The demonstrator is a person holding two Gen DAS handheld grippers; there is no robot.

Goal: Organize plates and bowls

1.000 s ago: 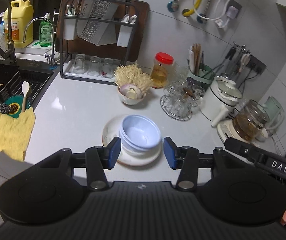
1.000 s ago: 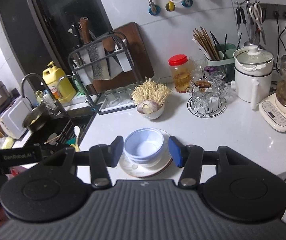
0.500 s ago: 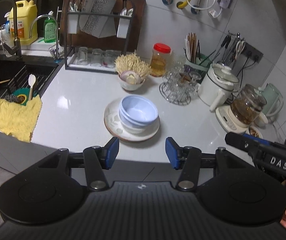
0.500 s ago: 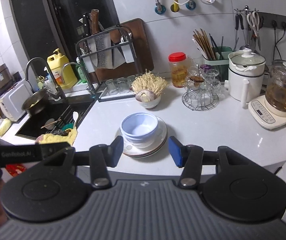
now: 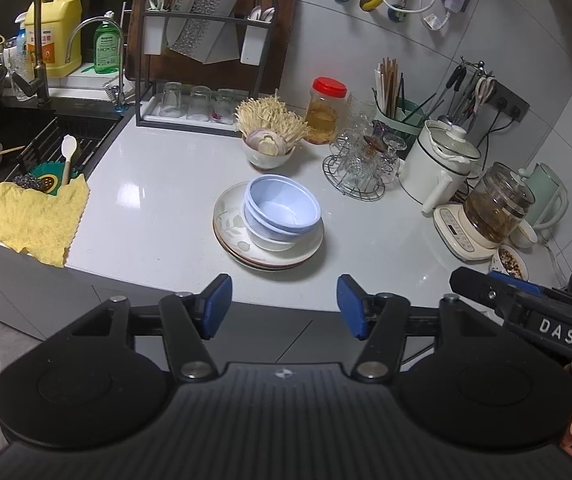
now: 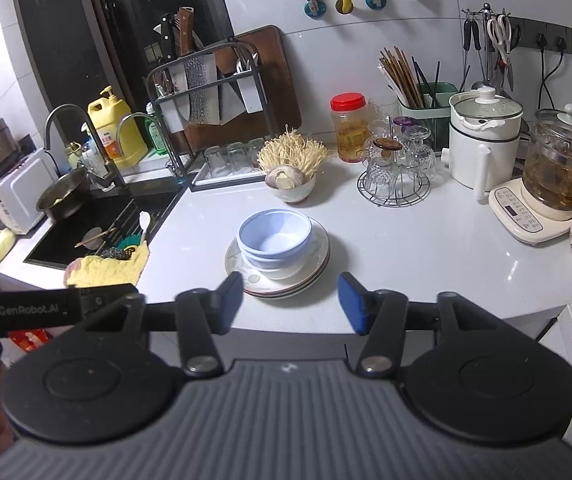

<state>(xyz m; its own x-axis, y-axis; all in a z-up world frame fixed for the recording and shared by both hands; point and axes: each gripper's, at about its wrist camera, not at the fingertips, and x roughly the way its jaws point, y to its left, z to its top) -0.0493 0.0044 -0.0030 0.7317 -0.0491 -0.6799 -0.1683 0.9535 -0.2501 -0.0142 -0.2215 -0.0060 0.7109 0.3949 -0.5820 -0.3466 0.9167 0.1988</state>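
Note:
Light blue bowls (image 5: 282, 210) are nested on a white bowl, on a stack of floral plates (image 5: 232, 230) on the white counter. The same bowls (image 6: 274, 238) and plates (image 6: 317, 264) show in the right wrist view. My left gripper (image 5: 284, 306) is open and empty, held back past the counter's front edge, below the stack. My right gripper (image 6: 290, 301) is open and empty, also short of the stack. The right gripper's body (image 5: 525, 312) shows at the right of the left wrist view.
A bowl of enoki mushrooms (image 5: 270, 136) stands behind the stack. A glass rack (image 5: 359, 164), white pot (image 5: 441, 164) and glass kettle (image 5: 493, 208) are on the right. The sink (image 5: 10, 148), yellow cloth (image 5: 30, 216) and knife rack (image 5: 206, 60) are on the left.
Both grippers have drawn back and up from the stack, which now looks smaller and farther away. Both stay open. The stack has not moved.

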